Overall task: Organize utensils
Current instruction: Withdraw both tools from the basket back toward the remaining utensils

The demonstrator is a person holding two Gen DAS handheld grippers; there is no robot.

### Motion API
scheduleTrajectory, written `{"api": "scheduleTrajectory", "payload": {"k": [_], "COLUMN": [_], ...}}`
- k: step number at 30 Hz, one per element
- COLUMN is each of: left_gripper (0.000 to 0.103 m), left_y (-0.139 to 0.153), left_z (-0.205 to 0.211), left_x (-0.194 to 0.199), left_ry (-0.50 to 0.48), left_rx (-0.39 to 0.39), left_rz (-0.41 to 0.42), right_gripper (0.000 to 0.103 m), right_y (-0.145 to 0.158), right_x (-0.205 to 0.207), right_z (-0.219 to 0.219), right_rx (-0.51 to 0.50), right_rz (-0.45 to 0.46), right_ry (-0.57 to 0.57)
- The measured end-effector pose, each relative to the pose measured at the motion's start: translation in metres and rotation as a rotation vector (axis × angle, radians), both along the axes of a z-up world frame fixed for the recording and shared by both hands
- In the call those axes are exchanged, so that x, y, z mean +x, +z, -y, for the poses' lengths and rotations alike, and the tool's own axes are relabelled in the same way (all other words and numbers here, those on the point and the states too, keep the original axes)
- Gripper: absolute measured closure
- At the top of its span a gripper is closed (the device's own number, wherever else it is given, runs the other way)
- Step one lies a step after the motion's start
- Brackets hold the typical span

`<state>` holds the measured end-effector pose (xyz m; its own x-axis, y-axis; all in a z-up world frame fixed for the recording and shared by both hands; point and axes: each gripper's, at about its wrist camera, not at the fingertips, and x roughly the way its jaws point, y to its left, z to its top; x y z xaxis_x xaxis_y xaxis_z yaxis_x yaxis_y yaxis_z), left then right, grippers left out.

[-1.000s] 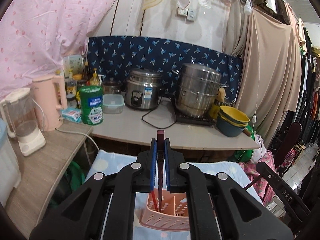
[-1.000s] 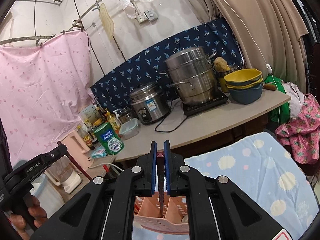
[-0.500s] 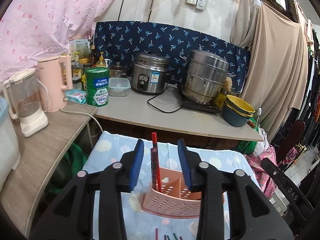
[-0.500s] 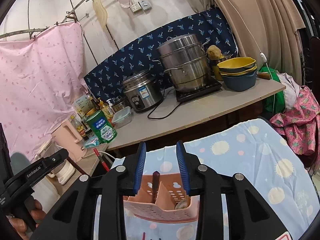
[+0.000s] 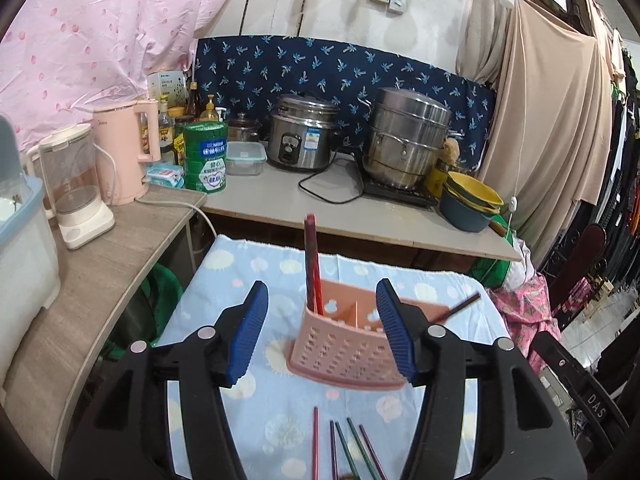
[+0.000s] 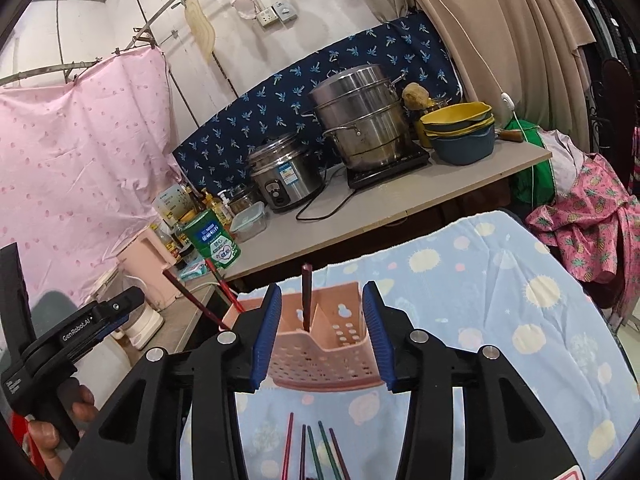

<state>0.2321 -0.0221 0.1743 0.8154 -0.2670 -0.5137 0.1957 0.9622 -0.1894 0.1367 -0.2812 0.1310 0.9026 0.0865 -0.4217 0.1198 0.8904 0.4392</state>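
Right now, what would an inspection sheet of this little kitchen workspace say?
Surface: blue patterned cloth over the work table.
Job's things: pink utensil holder standing on the cloth; red chopsticks upright in one end compartment, one dark chopstick in another; loose chopsticks lying on the cloth nearer the cameras.
Clutter: rice cooker, steel steamer pot, green tin, pink kettle, stacked bowls on the counter behind.
Grippers: left gripper and right gripper both opening, pads pressing on nothing.
Cables: black cord from the cooker; white cord from the kettle.
Surroundings: pink sheet, hanging clothes.
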Motion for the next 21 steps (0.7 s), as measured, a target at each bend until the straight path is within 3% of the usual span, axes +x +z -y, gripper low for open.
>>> {"api": "scheduleTrajectory", "payload": {"k": [10,21], "left_gripper": [0.045,0.045], "left_y": [-0.050,-0.125], "left_z": [0.010,0.009], "left_x": [-0.061,-0.115], "left_ry": [-0.053,-0.104], "left_rx": [0.056,0.098], "left_rz": [-0.121,-0.298], "right_gripper": [0.062,0.062], "right_y": [-0.047,-0.125], "right_x": [-0.074,-0.130], "right_z": [-0.007,-0.026], "right_rx": [-0.038,-0.087], "right_rz": [-0.127,-0.322], "right_ry": [0.036,0.086]}}
